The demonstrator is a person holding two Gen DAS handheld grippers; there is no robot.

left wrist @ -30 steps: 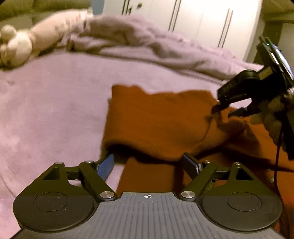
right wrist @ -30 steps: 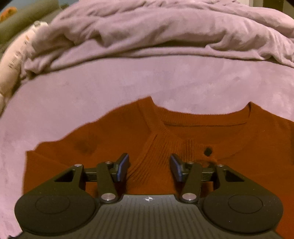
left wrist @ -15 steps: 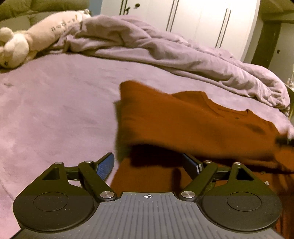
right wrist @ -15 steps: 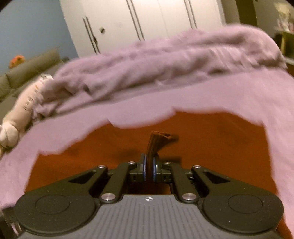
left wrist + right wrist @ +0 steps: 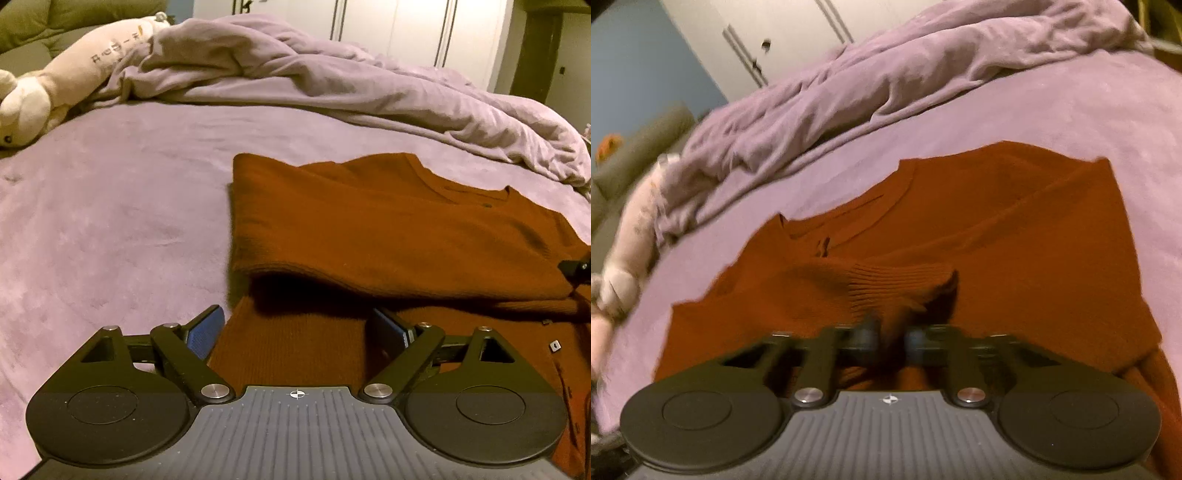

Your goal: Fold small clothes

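Observation:
A rust-orange sweater (image 5: 369,229) lies on the purple bed cover (image 5: 110,203), with one sleeve drawn flat across its body. My left gripper (image 5: 295,325) hovers over the sweater's near edge. Its jaws are opening, and the lower layer of cloth lies under and between the blue pads without being pressed. In the right wrist view my right gripper (image 5: 891,332) is shut on the sleeve's ribbed cuff (image 5: 886,284), held just above the sweater (image 5: 1015,240). A tip of the right gripper (image 5: 576,267) shows at the right edge of the left wrist view.
A crumpled purple duvet (image 5: 332,81) is heaped along the far side of the bed. A cream plush toy (image 5: 55,81) lies at the far left, also in the right wrist view (image 5: 624,258). White wardrobe doors (image 5: 406,29) stand behind the bed.
My right gripper closed on the sleeve cuff and carried it to the right across the sweater's body. The sleeve now lies stretched flat. My left gripper kept its place.

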